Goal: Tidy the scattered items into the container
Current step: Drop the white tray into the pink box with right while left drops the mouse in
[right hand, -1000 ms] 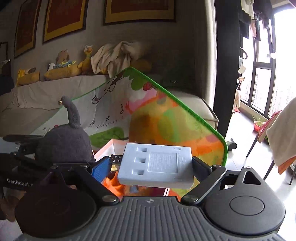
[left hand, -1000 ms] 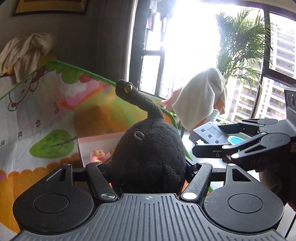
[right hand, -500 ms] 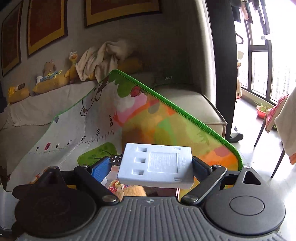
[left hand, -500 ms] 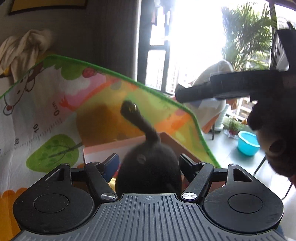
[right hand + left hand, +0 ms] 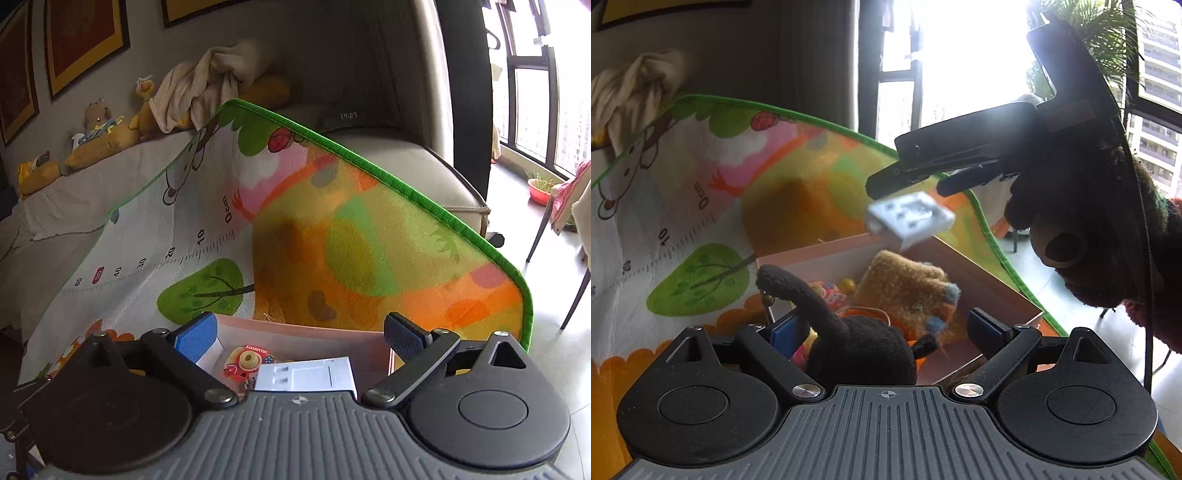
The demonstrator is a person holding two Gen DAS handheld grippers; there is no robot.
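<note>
The pink box [image 5: 993, 284] stands on the play mat and holds a tan plush [image 5: 905, 284] and small toys. My left gripper [image 5: 886, 332] is open just above the box; the black plush [image 5: 857, 347] lies loose between its fingers, low in the box. My right gripper [image 5: 908, 184] hangs over the box, open. The white block [image 5: 910, 218] is in the air just below it, over the box. In the right wrist view the right gripper [image 5: 299, 339] is open and the white block [image 5: 306, 376] shows below it over the box [image 5: 295, 336].
The colourful play mat [image 5: 332, 229] rises steeply behind the box against a sofa [image 5: 388, 155] with plush toys and a crumpled cloth. A window and a plant are at the right. A gloved hand [image 5: 1089, 236] holds the right gripper.
Both grippers have opened. The white block has left the right gripper and is falling toward the box. The black plush has dropped from the left gripper's hold down into the box.
</note>
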